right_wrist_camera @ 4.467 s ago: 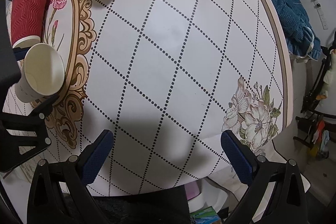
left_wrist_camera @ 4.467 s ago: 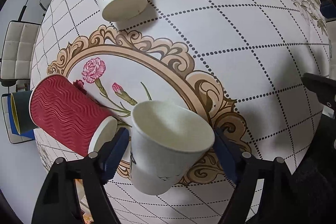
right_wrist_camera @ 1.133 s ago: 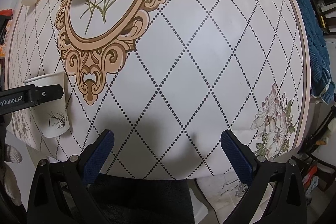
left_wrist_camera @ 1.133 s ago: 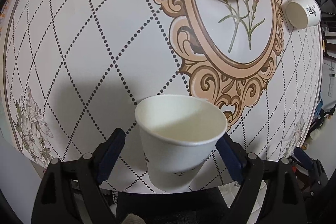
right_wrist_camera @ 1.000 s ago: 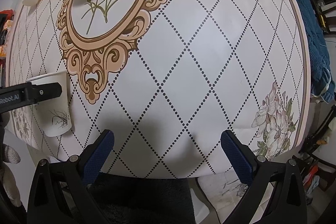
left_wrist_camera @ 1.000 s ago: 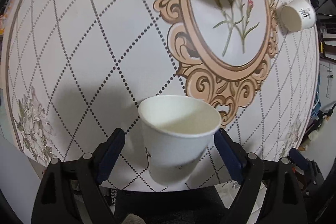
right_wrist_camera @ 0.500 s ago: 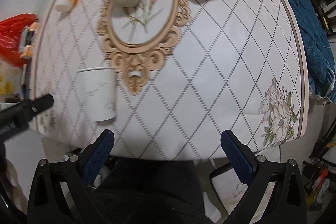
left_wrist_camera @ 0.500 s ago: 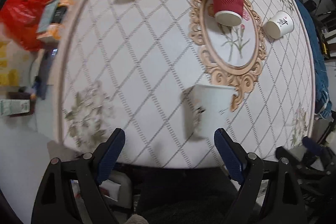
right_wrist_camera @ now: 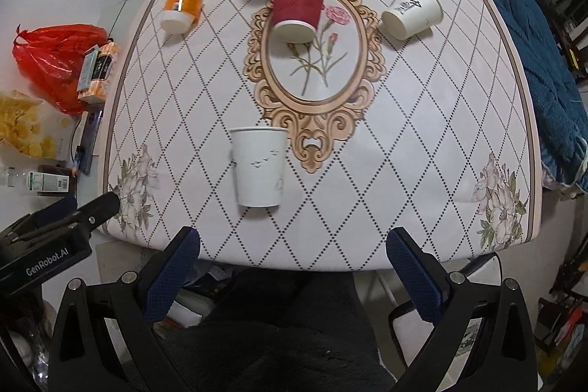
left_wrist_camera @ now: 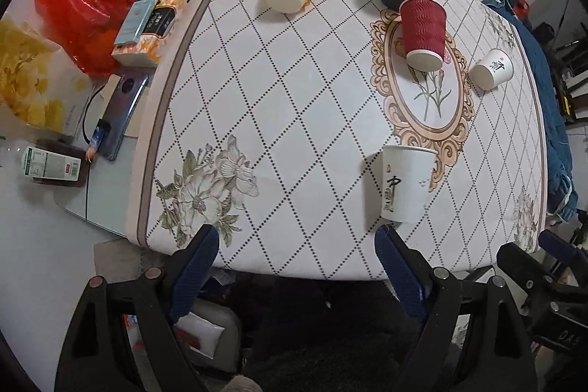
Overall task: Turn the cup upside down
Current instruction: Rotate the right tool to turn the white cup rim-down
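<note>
Released since a moment ago, the white paper cup (right_wrist_camera: pixel 259 168) now stands, seemingly rim-down, on the patterned tablecloth (right_wrist_camera: pixel 422 120) below its ornate oval frame. Both the left gripper (left_wrist_camera: pixel 296 265) and right gripper (right_wrist_camera: pixel 292 263) hang wide and empty, pulled back past the table edge. Clutter fills the surrounding room.

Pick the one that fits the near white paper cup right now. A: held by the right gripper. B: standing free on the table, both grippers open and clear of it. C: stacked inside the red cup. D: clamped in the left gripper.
B: the white paper cup stands alone on the table, with the left gripper and right gripper open and empty.
</note>
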`<state>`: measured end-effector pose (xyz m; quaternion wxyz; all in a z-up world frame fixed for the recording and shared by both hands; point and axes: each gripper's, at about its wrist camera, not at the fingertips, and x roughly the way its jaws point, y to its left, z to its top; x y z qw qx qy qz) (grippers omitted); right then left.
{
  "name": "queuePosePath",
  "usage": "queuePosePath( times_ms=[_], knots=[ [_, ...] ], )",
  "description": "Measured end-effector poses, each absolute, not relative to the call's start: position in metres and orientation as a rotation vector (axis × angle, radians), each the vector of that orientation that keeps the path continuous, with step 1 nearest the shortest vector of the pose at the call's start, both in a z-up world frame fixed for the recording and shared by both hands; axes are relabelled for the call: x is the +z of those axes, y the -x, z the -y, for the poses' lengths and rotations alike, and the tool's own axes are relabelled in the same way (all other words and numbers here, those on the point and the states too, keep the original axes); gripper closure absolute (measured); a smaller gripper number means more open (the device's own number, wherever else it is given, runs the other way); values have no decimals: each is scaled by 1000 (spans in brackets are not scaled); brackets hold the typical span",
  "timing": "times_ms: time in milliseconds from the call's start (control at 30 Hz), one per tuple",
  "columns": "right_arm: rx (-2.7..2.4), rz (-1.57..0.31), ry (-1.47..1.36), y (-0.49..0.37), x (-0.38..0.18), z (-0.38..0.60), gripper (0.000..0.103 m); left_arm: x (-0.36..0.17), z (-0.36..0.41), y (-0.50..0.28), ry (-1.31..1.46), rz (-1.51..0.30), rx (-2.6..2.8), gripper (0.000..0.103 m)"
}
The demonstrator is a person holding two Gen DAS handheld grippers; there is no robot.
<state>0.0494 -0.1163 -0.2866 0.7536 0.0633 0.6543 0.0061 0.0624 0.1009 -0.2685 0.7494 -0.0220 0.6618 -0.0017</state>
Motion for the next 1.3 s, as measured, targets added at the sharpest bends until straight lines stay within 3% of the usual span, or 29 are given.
queuePosePath(
  times_ms=[133, 200, 233, 333, 600, 767, 933, 1100, 1300],
  knots=[
    [21, -1426, -114, -50, -288, 104, 0, -277, -114, -62, 82, -1448, 16, 16],
    [44, -1428, -60, -54, -292, 96, 0, -283, -121, -63, 91, -1443, 42, 10],
    [63, -1424, -40, -56, -293, 93, 0, -288, -125, -65, 86, -1438, 61, 3],
    [191, -1374, 91, -68, -293, 79, 0, -298, -133, -70, 82, -1429, 102, 3],
    [500, -1138, 1122, -72, -326, 13, 0, -326, -144, -79, 103, -1451, 199, 3],
    [795, -763, 1837, -31, -376, 6, 0, -349, -146, -81, 164, -1502, 271, 3],
    [1053, -302, 2320, -2, -419, 35, 0, -369, -147, -77, 213, -1535, 349, 3],
    [1244, 61, 2533, 4, -446, 61, 0, -386, -149, -68, 261, -1568, 415, 2],
    [1378, 264, 2621, -2, -463, 76, 4, -400, -153, -56, 305, -1590, 451, 2]
  ],
)
